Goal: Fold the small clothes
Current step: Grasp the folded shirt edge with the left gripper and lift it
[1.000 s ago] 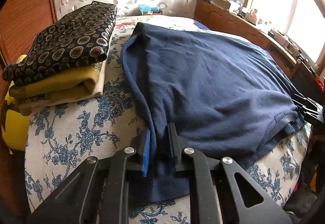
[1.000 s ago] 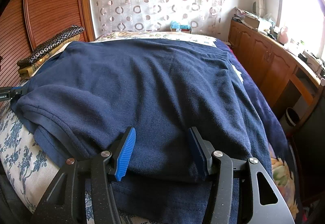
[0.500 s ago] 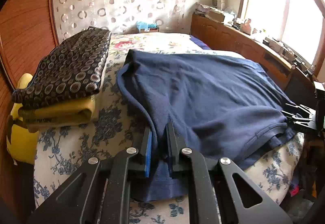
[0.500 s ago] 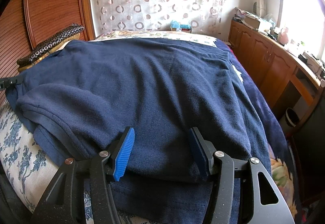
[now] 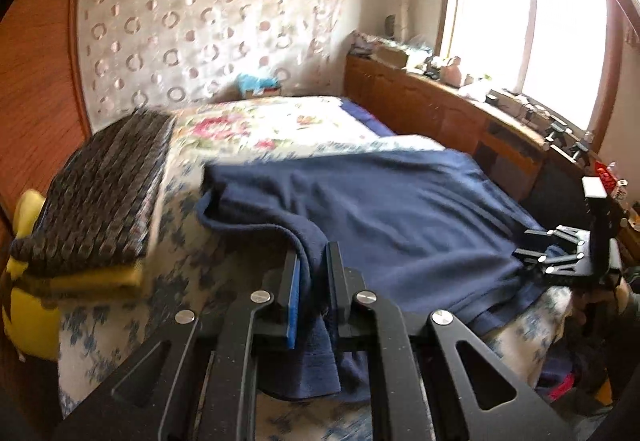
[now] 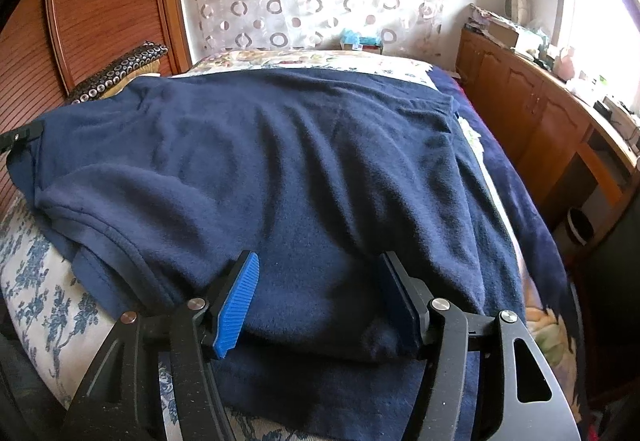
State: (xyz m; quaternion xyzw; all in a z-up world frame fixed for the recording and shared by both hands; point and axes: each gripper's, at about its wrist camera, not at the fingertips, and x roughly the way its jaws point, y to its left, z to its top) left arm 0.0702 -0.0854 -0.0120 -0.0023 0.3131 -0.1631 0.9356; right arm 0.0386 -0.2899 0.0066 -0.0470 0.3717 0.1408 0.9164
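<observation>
A navy blue shirt [image 5: 400, 217] lies spread on the floral bed, its near edge hanging toward me; it fills the right wrist view [image 6: 280, 169]. My left gripper [image 5: 314, 261] is shut on a bunched fold at the shirt's left near corner and holds it raised. My right gripper [image 6: 320, 281] is open, its jaws wide apart astride the shirt's near right edge, resting on the cloth. The right gripper also shows at the far right of the left wrist view [image 5: 560, 253].
A stack of folded clothes [image 5: 100, 201], dark patterned on yellow, sits at the bed's left with a yellow cushion [image 5: 28, 305] beside it. A wooden cabinet [image 6: 540, 121] with clutter runs along the right under the window. A wooden wardrobe [image 6: 100, 1] stands at left.
My left gripper has lifted and pulled back with the shirt corner, so the shirt's left edge has drawn rightward off the bed. The right gripper has stayed open and in place.
</observation>
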